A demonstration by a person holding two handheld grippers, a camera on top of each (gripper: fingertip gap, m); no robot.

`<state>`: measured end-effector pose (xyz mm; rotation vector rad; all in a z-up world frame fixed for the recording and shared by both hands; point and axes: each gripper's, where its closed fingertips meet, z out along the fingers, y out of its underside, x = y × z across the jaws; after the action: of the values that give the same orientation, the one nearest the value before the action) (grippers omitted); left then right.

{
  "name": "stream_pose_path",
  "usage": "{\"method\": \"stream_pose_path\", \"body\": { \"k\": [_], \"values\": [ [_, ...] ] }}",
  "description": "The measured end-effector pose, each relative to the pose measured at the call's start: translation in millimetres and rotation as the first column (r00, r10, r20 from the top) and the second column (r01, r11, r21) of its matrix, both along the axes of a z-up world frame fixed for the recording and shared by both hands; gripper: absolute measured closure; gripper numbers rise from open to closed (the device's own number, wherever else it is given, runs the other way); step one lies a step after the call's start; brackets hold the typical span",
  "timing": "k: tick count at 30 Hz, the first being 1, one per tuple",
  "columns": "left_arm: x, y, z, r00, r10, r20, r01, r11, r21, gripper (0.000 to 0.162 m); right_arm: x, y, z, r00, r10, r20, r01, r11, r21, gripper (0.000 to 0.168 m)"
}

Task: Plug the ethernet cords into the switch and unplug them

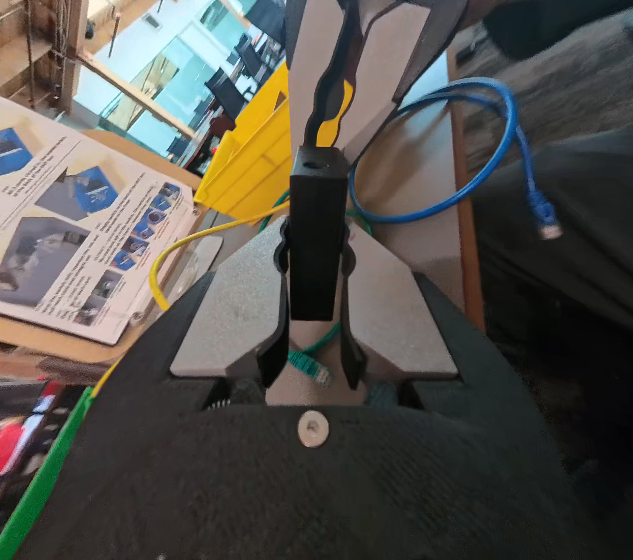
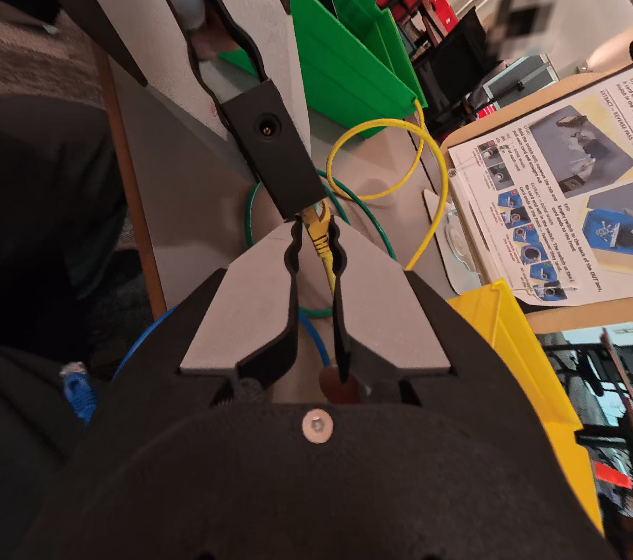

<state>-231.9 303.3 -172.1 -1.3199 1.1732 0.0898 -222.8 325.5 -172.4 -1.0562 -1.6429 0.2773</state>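
My left gripper (image 1: 315,228) is shut on the black switch (image 1: 315,269) and holds it above the grey table (image 1: 418,167). My right gripper (image 1: 325,139) faces it from the far side. In the right wrist view my right gripper (image 2: 315,228) is shut on the yellow cord's plug (image 2: 317,237), whose tip sits at the switch's (image 2: 270,149) port end. The left gripper (image 2: 245,91) grips the switch's far end. The yellow cord (image 2: 376,124) loops on the table. The green cord (image 1: 310,369) lies loose beneath. The blue cord (image 1: 507,139) lies loose, its plug (image 1: 544,214) hanging over the table edge.
A yellow bin (image 1: 250,167) and a green bin (image 2: 342,64) stand on the table's two sides. A printed instruction sheet (image 2: 548,201) on cardboard lies beside the yellow cord. The table's wooden edge (image 1: 466,201) runs close to a person in dark clothing (image 1: 565,269). Less than 4 cm separates the two grippers' tips.
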Motion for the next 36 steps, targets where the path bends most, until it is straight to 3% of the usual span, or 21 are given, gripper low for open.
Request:
{"method": "stream_pose_path", "body": {
  "k": [5, 9, 14, 20, 28, 36],
  "values": [
    [11, -8, 9, 0.997, 0.023, -0.068, -0.022, 0.999, 0.023, 0.131, 0, 6, -12, 0.998, -0.036, 0.055, 0.035, 0.999, 0.021, 0.157],
    [6, -1, -1, 0.962, 0.15, -0.23, -0.147, 0.989, 0.031, 0.123, -1, 6, -16, 0.995, -0.049, 0.086, 0.044, 0.997, 0.058, 0.157],
    [0, 3, -19, 0.933, 0.195, -0.301, -0.224, 0.972, -0.064, 0.128, 1, 4, -16, 0.99, -0.065, 0.128, 0.045, 0.987, 0.151, 0.157],
    [-4, 16, -35, 0.884, 0.311, -0.349, -0.359, 0.93, -0.082, 0.135, 6, 8, -23, 0.977, -0.101, 0.19, 0.061, 0.977, 0.206, 0.158],
    [7, 16, -34, 0.917, 0.245, -0.315, -0.301, 0.943, -0.142, 0.136, -1, -14, -19, 0.988, 0.011, 0.155, -0.031, 0.991, 0.131, 0.158],
    [16, 7, -31, 0.954, 0.114, -0.278, -0.157, 0.978, -0.14, 0.136, 6, -34, -16, 0.976, 0.208, 0.068, -0.201, 0.975, -0.095, 0.151]
  ]
}}
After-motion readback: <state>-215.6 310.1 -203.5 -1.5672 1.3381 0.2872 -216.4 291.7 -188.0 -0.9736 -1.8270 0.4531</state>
